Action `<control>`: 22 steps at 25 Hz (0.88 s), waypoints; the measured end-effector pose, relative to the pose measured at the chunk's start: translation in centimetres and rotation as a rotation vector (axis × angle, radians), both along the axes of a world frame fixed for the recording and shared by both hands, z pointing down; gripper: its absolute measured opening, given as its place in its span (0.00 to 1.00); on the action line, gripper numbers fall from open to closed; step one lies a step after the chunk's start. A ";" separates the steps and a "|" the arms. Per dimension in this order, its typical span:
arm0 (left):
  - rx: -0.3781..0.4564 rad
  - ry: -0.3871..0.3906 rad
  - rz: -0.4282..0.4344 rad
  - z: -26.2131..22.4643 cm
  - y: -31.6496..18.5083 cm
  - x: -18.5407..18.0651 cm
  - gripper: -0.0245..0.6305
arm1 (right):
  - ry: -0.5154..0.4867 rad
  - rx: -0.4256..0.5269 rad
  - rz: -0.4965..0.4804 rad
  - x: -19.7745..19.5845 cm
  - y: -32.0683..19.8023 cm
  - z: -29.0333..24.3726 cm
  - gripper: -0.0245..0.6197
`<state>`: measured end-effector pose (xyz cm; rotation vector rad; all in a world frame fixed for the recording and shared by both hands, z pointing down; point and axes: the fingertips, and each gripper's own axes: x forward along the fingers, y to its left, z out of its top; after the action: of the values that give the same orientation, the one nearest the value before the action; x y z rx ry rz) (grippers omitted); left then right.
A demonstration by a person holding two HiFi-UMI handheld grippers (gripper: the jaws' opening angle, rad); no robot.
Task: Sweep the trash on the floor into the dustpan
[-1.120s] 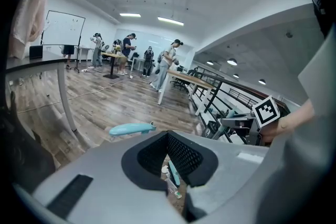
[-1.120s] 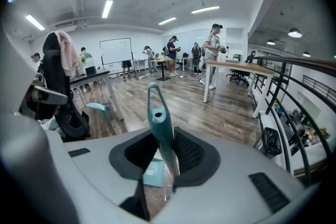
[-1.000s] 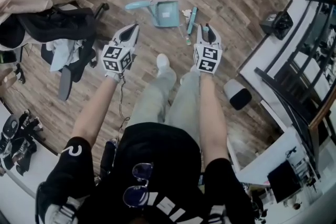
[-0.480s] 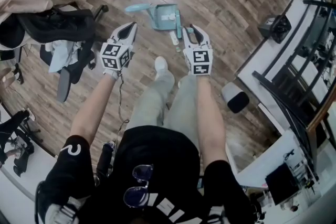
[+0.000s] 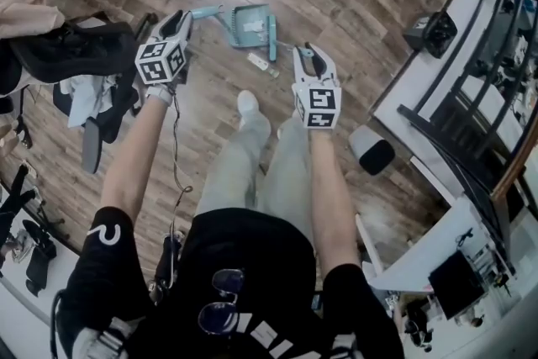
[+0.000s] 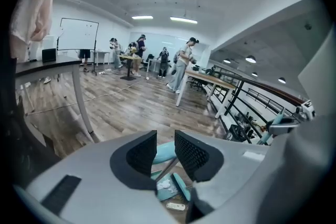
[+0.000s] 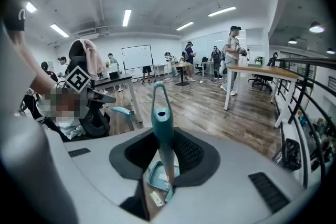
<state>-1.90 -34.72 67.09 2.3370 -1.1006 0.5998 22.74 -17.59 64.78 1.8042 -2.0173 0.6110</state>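
Note:
The teal dustpan [image 5: 246, 23] lies on the wood floor ahead of my feet, with white scraps inside. Its handle [image 5: 204, 12] points left. My left gripper [image 5: 182, 16] is at the end of that handle, its jaws opening. In the left gripper view the handle [image 6: 164, 152] shows in the gap, with neither pad pressing on it. My right gripper [image 5: 304, 54] is shut on the teal broom handle [image 7: 161, 118], which stands up between its jaws. The brush head [image 5: 274, 28] rests at the dustpan's right side. A white piece of trash [image 5: 259, 61] lies on the floor just in front of the pan.
An office chair draped with dark clothes [image 5: 76, 46] stands close on the left. White desks with black frames [image 5: 437, 109] run along the right, with a black cylinder [image 5: 371, 154] on the floor beside them. My shoe [image 5: 246, 103] is just behind the trash.
My left gripper has moved forward and left to the dustpan handle. The right gripper has carried the broom left, so the brush head now sits against the pan.

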 end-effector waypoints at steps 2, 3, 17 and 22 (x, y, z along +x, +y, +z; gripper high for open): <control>-0.010 0.003 -0.039 0.7 -0.1 -0.9 0.21 | 0.006 -0.002 0.018 0.8 0.9 0.0 0.17; -0.017 0.001 -0.053 1.0 -0.2 -1.3 0.22 | 0.008 -0.002 0.026 1.2 1.3 -0.1 0.17; -0.254 0.357 -0.297 4.3 -0.8 -2.3 0.32 | 0.066 -0.017 0.145 7.0 6.9 0.9 0.17; -0.312 0.440 -0.320 4.6 -0.1 -1.6 0.31 | 0.056 -0.018 0.151 7.0 7.5 0.8 0.17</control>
<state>-3.49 -34.82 71.66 1.8518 -1.0510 0.1152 29.74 -10.06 65.56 1.9530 -1.8457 0.6128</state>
